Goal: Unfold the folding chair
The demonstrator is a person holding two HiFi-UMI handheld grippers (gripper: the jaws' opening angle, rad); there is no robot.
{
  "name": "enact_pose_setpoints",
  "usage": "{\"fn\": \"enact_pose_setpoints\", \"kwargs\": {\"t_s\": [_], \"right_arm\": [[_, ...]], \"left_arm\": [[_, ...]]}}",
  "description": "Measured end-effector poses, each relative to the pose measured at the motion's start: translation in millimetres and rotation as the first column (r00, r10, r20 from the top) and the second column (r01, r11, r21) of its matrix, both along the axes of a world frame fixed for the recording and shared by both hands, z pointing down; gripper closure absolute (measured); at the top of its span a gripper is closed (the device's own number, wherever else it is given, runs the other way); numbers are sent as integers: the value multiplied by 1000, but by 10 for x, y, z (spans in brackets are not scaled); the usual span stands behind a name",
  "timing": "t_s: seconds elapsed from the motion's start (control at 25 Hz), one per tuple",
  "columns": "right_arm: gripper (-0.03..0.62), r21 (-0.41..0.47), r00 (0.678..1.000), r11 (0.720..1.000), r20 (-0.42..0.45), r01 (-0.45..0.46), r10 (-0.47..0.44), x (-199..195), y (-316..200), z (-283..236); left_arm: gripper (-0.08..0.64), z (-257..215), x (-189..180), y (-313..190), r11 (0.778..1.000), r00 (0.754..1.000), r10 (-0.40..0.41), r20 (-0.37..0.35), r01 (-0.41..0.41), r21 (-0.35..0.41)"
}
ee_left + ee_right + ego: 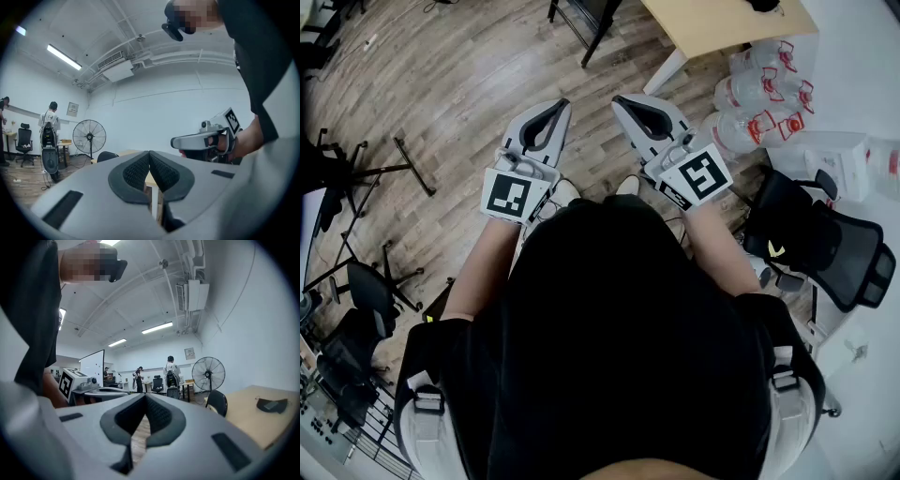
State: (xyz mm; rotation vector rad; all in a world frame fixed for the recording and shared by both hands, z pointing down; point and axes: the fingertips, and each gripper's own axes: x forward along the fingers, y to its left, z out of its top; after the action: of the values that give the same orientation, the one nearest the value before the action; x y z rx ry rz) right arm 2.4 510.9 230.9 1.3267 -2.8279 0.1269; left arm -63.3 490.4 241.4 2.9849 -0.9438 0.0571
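My left gripper and right gripper are held level side by side in front of the person's body, above the wood floor. Both are shut with nothing between the pads. In the left gripper view the dark pads meet at the tip, and the right gripper shows to the right. The right gripper view shows its pads pressed together too. A black thin-legged frame lies on the floor at far left; I cannot tell whether it is the folding chair. Neither gripper is near it.
A black office chair stands at right, beside several water bottles and a wooden table. More black chairs crowd the left. A standing fan and people are farther off in the room.
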Motion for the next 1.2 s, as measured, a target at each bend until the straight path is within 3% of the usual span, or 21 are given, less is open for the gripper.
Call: {"fn": "enact_pose_setpoints", "kwargs": {"t_s": [0.28,0.44,0.84,1.2], "right_arm": [[592,2,1000,1000,18,4,-4,382,67,23],[592,32,994,999,104,43,-46,518,171,-96],[592,22,996,999,81,-29,27,1032,256,-97],[591,-5,999,1000,44,-6,6,1371,427,55]], "left_arm": [[566,-4,413,105,1000,1000,4,-18,-4,-31],[566,-52,561,159,997,997,16,-76,-22,-78],[565,-78,960,363,999,1000,-22,-17,22,-41],[565,-19,1332,565,999,999,-37,3,37,-25]]}}
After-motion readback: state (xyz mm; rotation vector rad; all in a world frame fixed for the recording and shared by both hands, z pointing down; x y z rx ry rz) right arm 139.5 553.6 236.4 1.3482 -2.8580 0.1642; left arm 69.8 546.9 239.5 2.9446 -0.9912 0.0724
